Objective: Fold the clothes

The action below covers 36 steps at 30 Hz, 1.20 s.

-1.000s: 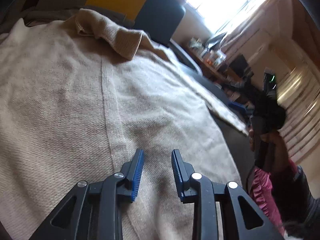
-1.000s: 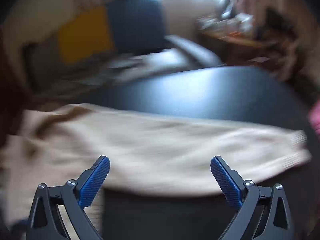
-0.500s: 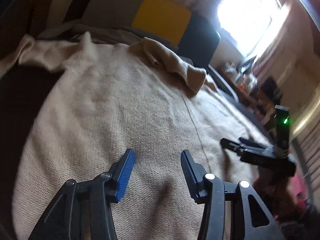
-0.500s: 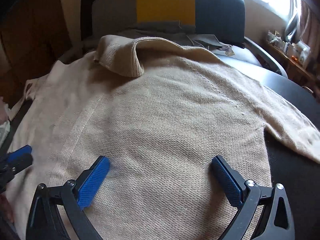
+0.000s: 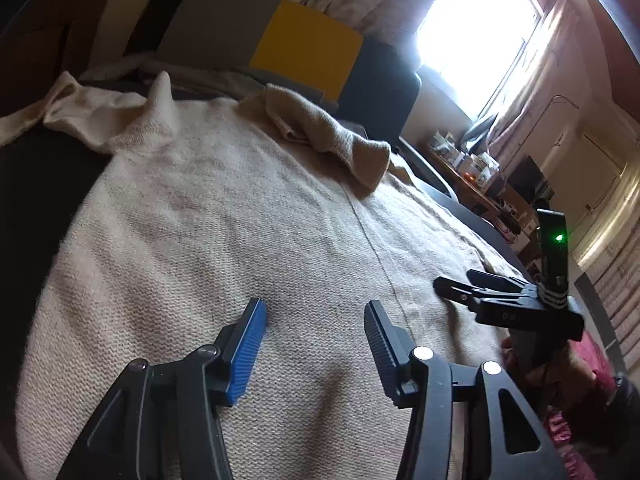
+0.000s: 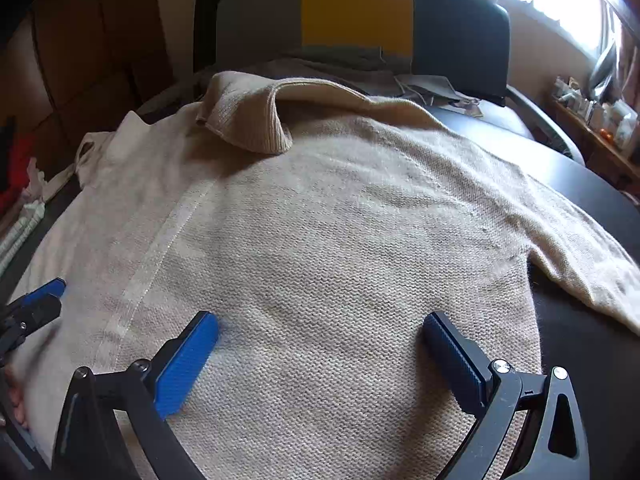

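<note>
Both grippers were black frames with shiny silver screws and ribbed blue pads [image 6: 186, 364]. The right gripper [image 5: 456, 284] carried a black post with a small green light [image 5: 559, 237]. The person wore a pink sleeve [image 5: 588, 364].

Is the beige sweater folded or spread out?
Spread: the sweater lies flat on the dark table, one sleeve extended.
</note>
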Motion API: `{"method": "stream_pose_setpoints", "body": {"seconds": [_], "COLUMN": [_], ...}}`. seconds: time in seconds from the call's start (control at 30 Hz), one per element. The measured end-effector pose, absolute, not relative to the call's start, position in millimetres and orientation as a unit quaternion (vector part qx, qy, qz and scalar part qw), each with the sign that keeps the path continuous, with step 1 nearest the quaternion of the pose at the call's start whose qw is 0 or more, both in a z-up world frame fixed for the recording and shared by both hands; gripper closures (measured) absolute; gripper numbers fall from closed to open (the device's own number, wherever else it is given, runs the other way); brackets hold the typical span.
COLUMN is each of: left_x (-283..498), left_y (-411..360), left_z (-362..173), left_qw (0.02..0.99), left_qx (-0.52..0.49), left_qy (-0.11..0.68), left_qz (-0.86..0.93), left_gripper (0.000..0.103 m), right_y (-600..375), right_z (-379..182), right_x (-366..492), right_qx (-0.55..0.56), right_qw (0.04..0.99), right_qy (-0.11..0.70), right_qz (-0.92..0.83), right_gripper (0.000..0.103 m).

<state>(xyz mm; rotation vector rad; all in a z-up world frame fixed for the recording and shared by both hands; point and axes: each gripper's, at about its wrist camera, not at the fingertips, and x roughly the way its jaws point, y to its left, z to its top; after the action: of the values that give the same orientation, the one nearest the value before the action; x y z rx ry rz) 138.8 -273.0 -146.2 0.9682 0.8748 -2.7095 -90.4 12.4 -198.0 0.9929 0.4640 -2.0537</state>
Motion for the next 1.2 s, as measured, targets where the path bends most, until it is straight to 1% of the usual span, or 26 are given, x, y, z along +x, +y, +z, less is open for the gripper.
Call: {"method": "stream_pose_setpoints", "body": {"seconds": [0.1, 0.17, 0.2, 0.23, 0.27, 0.4, 0.47, 0.63, 0.7, 0.73, 0.77, 0.8, 0.83, 0.87, 0.93, 0.97, 1.0, 1.03, 1.13, 1.2], "left_x": [121.0, 109.2, 104.2, 94.1, 79.7, 25.1, -2.4, -46.5, -61.3, -66.7, -71.1, -75.3, -79.6, -82.6, -89.2, -92.9, -96.6, -97.5, -101.2, -101.2], "left_y": [-290.9, -309.4, -321.7, -333.7, -347.1, -384.9, -399.4, -424.0, -432.8, -435.7, -437.5, -439.2, -440.9, -441.1, -437.4, -434.9, -432.3, -430.2, -428.8, -436.3], "left_z": [-141.3, -133.2, -129.9, -128.1, -126.1, -125.4, -126.2, -144.0, -155.7, -162.0, -166.2, -169.8, -173.5, -172.8, -166.9, -165.3, -164.2, -163.9, -156.6, -149.6], "left_qw": [0.046, 0.055, 0.055, 0.054, 0.055, 0.041, 0.038, 0.033, 0.027, 0.026, 0.027, 0.027, 0.027, 0.031, 0.044, 0.045, 0.045, 0.041, 0.01, -0.012], "left_qx": [0.332, 0.318, 0.311, 0.306, 0.301, 0.301, 0.304, 0.313, 0.318, 0.326, 0.328, 0.329, 0.329, 0.33, 0.334, 0.339, 0.346, 0.349, 0.334, 0.309], "left_qy": [0.323, 0.327, 0.33, 0.337, 0.346, 0.372, 0.382, 0.421, 0.445, 0.456, 0.461, 0.466, 0.471, 0.466, 0.435, 0.422, 0.41, 0.405, 0.401, 0.423], "left_qz": [-0.885, -0.888, -0.89, -0.889, -0.887, -0.877, -0.872, -0.85, -0.837, -0.828, -0.824, -0.821, -0.818, -0.82, -0.835, -0.839, -0.843, -0.844, -0.853, -0.851], "left_gripper": [0.05, 0.05, 0.05, 0.05, 0.05, 0.05, 0.05, 0.05, 0.051, 0.051, 0.051, 0.053, 0.053, 0.054, 0.064, 0.081, 0.101, 0.099, 0.099, 0.099], "right_y": [14.3, 14.4, 14.4, 14.3, 12.0, -18.5, -39.9, -73.1, -87.5, -95.2, -103.0, -110.3, -117.6, -124.9, -135.3, -137.4, -137.6, -138.6, -137.4, -132.6], "right_z": [-198.4, -196.4, -192.0, -187.4, -183.1, -163.2, -157.7, -167.7, -175.6, -175.2, -174.2, -176.5, -179.2, -181.9, -186.4, -186.4, -186.0, -186.2, -182.0, -174.3], "right_x": [-92.9, -97.3, -99.7, -102.3, -103.9, -120.2, -134.9, -170.7, -178.8, -178.5, -177.5, -176.2, -174.9, -173.5, -178.1, -177.9, -179.0, -182.4, -192.5, -202.6], "right_qx": [0.399, 0.404, 0.4, 0.396, 0.393, 0.375, 0.383, 0.419, 0.426, 0.419, 0.411, 0.41, 0.41, 0.41, 0.406, 0.401, 0.4, 0.403, 0.411, 0.416], "right_qw": [0.392, 0.392, 0.401, 0.411, 0.421, 0.465, 0.484, 0.504, 0.506, 0.504, 0.501, 0.503, 0.506, 0.509, 0.513, 0.515, 0.522, 0.53, 0.555, 0.566], "right_qy": [0.187, 0.185, 0.176, 0.166, 0.154, 0.109, 0.085, 0.01, 0.008, 0.025, 0.044, 0.059, 0.075, 0.09, 0.101, 0.102, 0.096, 0.083, 0.036, -0.006], "right_qz": [-0.807, -0.805, -0.805, -0.804, -0.803, -0.795, -0.782, -0.755, -0.75, -0.755, -0.76, -0.758, -0.755, -0.751, -0.75, -0.751, -0.747, -0.741, -0.722, -0.712], "right_gripper": [0.0, 0.001, 0.005, 0.014, 0.018, 0.019, 0.019, 0.017, 0.017, 0.017, 0.025, 0.035, 0.06, 0.074, 0.075, 0.079, 0.081, 0.084, 0.085, 0.085]}}
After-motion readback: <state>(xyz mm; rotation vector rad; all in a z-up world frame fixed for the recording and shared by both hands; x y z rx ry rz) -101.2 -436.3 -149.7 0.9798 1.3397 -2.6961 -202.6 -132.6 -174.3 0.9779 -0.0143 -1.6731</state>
